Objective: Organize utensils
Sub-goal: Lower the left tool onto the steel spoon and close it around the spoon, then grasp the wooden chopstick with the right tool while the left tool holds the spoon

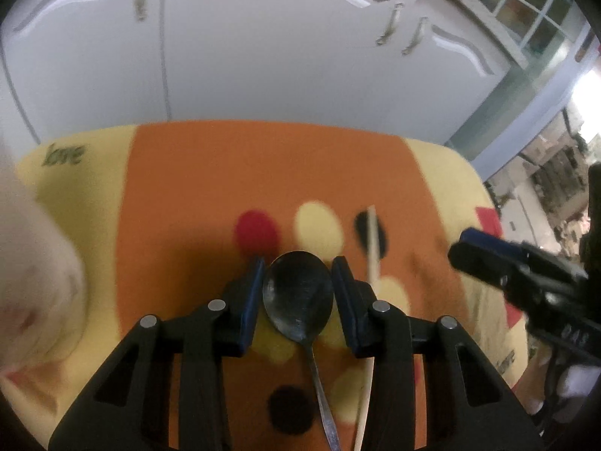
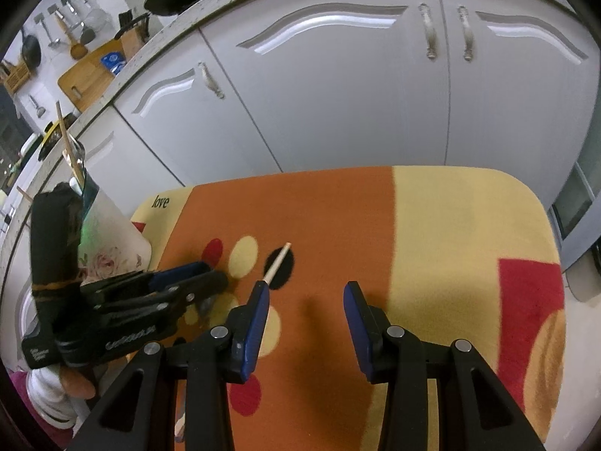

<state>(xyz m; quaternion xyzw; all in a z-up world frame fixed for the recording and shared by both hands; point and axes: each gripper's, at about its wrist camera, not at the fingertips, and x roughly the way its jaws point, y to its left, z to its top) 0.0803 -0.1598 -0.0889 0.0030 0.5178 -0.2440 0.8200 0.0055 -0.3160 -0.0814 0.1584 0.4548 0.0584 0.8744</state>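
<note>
A dark metal spoon (image 1: 298,293) lies on the orange and yellow cloth (image 1: 188,188), bowl away from me and handle running back under the gripper. My left gripper (image 1: 299,263) has its blue pads against both sides of the bowl. A pale wooden chopstick (image 1: 372,248) lies just right of it, partly hidden by the right finger. My right gripper (image 2: 307,289) hovers open over bare orange cloth (image 2: 450,225) with nothing between its fingers. The chopstick's tip (image 2: 278,261) shows beyond its left finger. The left gripper (image 2: 210,282) appears low at the left there.
A white floral holder (image 2: 112,240) with sticks in it (image 2: 71,146) stands at the cloth's left edge, blurred in the left wrist view (image 1: 33,263). White cabinet doors (image 2: 338,94) rise right behind the table. The right gripper (image 1: 473,248) sits at the cloth's right edge.
</note>
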